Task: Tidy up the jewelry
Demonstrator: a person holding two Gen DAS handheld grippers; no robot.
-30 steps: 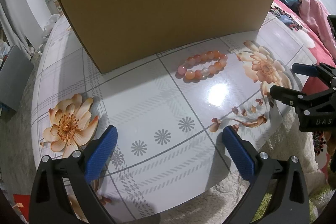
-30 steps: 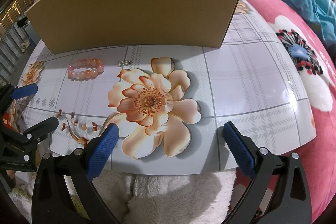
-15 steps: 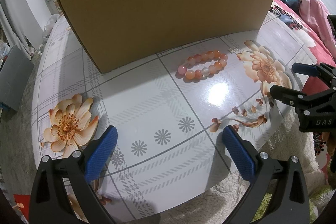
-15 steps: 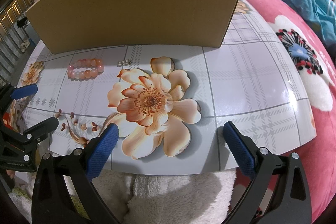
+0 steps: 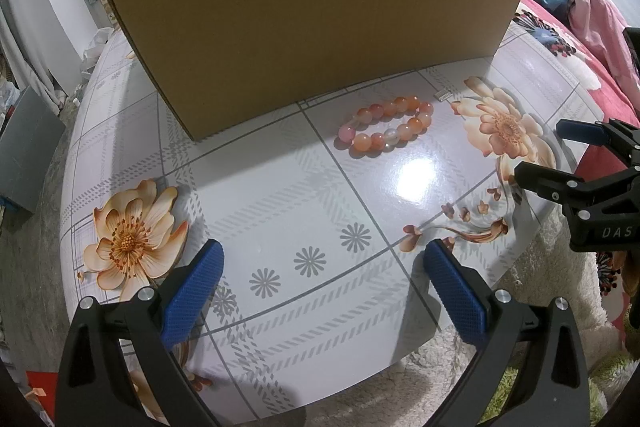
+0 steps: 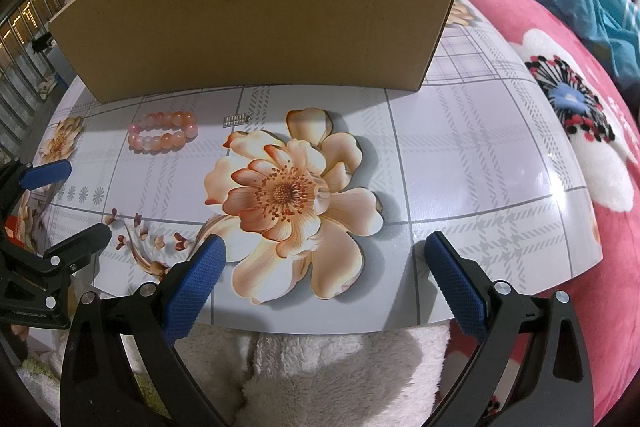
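Observation:
A bracelet (image 5: 387, 126) of pink and orange beads lies flat on the flowered table (image 5: 280, 195), just in front of a tall cardboard box (image 5: 316, 27). The same bracelet (image 6: 163, 133) shows at the far left in the right wrist view, with a small silver clasp-like piece (image 6: 237, 119) beside it; that piece (image 5: 443, 93) sits to the bracelet's right. My left gripper (image 5: 320, 287) hovers open over the near table edge, well short of the bracelet. My right gripper (image 6: 322, 283) is open too, above the front edge by the big printed flower. Both hold nothing.
The cardboard box (image 6: 260, 15) blocks the back of the table (image 6: 480, 155). A bed with a red floral blanket (image 6: 580, 95) lies to the right. White fluffy fabric (image 6: 320, 375) sits below the table's front edge. The other gripper (image 5: 576, 171) shows at the right in the left wrist view.

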